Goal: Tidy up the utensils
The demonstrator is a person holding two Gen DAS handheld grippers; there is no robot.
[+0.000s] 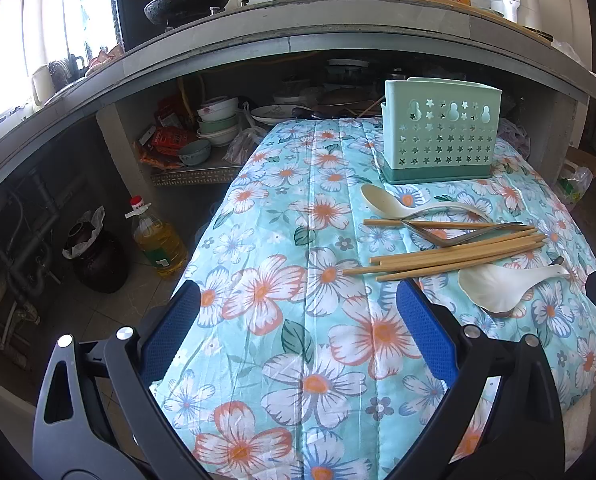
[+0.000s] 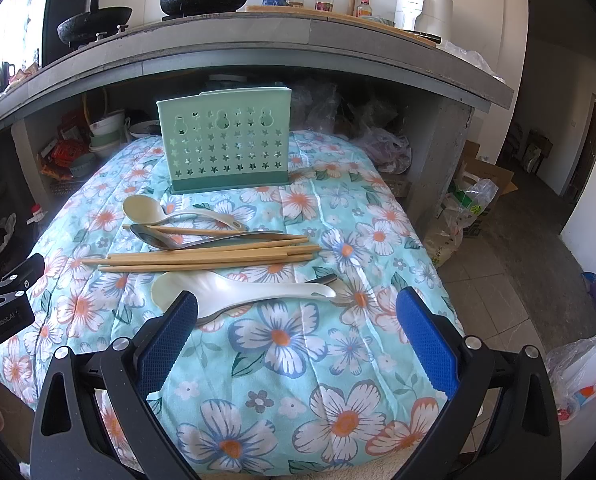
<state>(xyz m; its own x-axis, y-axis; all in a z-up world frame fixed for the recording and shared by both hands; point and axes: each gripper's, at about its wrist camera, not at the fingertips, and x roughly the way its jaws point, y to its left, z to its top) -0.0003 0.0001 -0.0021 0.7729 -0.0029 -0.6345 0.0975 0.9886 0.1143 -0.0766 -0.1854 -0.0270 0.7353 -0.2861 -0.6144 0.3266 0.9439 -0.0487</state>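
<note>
Both the left gripper [image 1: 298, 328] and the right gripper [image 2: 298, 332] hover with jaws spread wide, holding nothing. Just beyond the right one, a white spoon [image 2: 234, 290] lies crosswise, bowl left. Behind it, chopsticks [image 2: 202, 258] and 2 more spoons lie likewise on the floral-covered counter [image 2: 298, 360], before the upright green holder [image 2: 226, 146].
</note>
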